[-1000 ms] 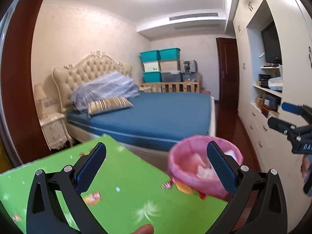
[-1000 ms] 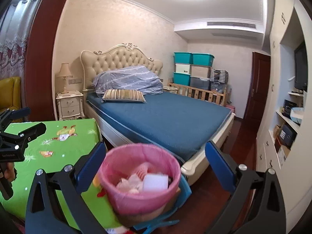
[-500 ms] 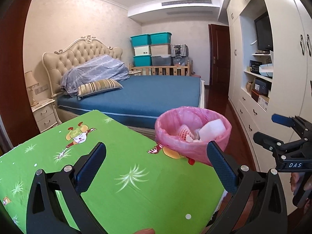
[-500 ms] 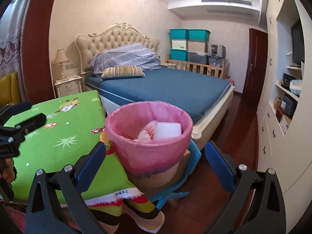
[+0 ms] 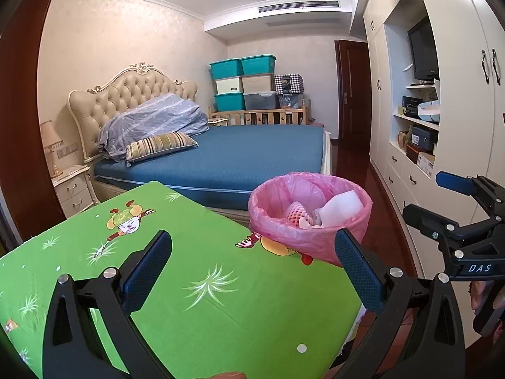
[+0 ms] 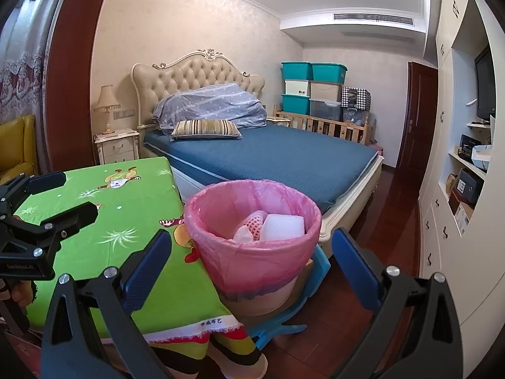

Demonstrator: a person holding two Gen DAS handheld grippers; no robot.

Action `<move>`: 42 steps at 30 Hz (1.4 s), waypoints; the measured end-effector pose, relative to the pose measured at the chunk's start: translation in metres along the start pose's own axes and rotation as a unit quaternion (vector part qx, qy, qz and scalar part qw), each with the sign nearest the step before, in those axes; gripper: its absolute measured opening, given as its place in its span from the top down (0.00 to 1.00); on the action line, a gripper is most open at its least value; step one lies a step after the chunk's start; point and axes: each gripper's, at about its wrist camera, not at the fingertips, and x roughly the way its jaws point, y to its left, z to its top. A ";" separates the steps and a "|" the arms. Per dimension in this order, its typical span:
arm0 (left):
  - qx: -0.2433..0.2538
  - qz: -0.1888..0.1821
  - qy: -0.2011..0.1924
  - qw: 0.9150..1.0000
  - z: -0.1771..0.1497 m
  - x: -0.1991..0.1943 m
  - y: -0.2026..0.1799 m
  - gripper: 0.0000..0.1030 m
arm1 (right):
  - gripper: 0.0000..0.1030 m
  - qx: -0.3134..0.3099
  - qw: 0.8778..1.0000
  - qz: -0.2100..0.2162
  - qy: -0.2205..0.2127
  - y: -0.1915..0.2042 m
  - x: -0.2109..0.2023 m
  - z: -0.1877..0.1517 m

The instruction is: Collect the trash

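A bin with a pink liner [image 6: 252, 237] stands on a blue stool beside the green-clothed table [image 6: 126, 221]. It holds a white foam block [image 6: 282, 225], a pink fruit net [image 6: 252, 221] and other scraps. It also shows in the left wrist view [image 5: 309, 218]. My left gripper [image 5: 252, 268] is open and empty above the green table [image 5: 189, 300]. My right gripper [image 6: 252, 268] is open and empty just in front of the bin. Each gripper shows in the other's view, the right one [image 5: 454, 208] and the left one [image 6: 47, 195].
A bed with a blue cover [image 6: 277, 154] stands behind the table and bin. White cabinets with shelves [image 6: 467, 189] line the right wall. A nightstand with a lamp [image 6: 115, 143] is at the left. Dark wood floor [image 6: 388, 214] lies between bed and cabinets.
Both views have tilted down and pulled back over the second. The table top and the bin now show more fully. Both grippers stay open.
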 end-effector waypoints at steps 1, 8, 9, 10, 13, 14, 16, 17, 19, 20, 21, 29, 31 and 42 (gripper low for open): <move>-0.001 0.000 0.000 1.000 0.000 0.000 0.000 0.06 | 0.04 -0.001 1.000 -0.001 -0.001 0.001 0.000 0.000; -0.004 0.003 0.000 1.000 -0.001 0.000 0.001 0.06 | 0.04 0.003 1.000 0.001 -0.003 0.002 0.000 0.001; -0.004 0.003 -0.001 1.000 -0.002 0.000 0.001 0.06 | 0.04 0.004 1.000 0.001 -0.003 0.002 0.000 0.001; -0.004 0.003 -0.001 1.000 -0.001 0.000 0.001 0.06 | 0.04 0.003 1.000 0.002 -0.003 0.002 0.000 0.001; -0.006 0.003 -0.001 1.000 -0.002 0.000 0.002 0.06 | 0.04 0.000 1.000 0.002 -0.004 0.004 0.000 0.001; -0.007 0.002 -0.001 1.000 -0.002 0.000 0.002 0.06 | 0.04 -0.001 1.000 0.001 -0.004 0.005 -0.001 0.001; -0.008 0.003 -0.002 1.000 -0.002 0.000 0.002 0.06 | 0.04 -0.004 1.000 0.001 -0.005 0.006 -0.001 0.002; -0.009 0.003 -0.002 1.000 -0.003 0.001 0.003 0.06 | 0.04 -0.004 1.000 0.002 -0.005 0.007 -0.001 0.002; -0.010 0.003 -0.002 1.000 -0.003 0.001 0.003 0.06 | 0.04 -0.004 1.000 0.002 -0.005 0.007 -0.001 0.002; -0.010 0.002 -0.003 1.000 -0.003 0.001 0.003 0.06 | 0.04 -0.004 1.000 0.002 -0.004 0.007 0.000 0.002; -0.009 0.003 -0.003 1.000 -0.003 0.001 0.002 0.06 | 0.04 -0.004 1.000 0.002 -0.003 0.007 0.000 0.002; -0.009 0.003 -0.001 1.000 -0.004 0.001 0.003 0.06 | 0.04 -0.002 1.000 0.003 -0.002 0.007 0.000 0.002; -0.008 0.003 -0.001 1.000 -0.005 0.001 0.003 0.06 | 0.04 -0.002 1.000 0.003 -0.001 0.007 0.000 0.002; -0.008 0.006 0.000 1.000 -0.011 0.002 0.001 0.06 | 0.04 -0.001 1.000 0.005 -0.005 0.009 0.001 0.001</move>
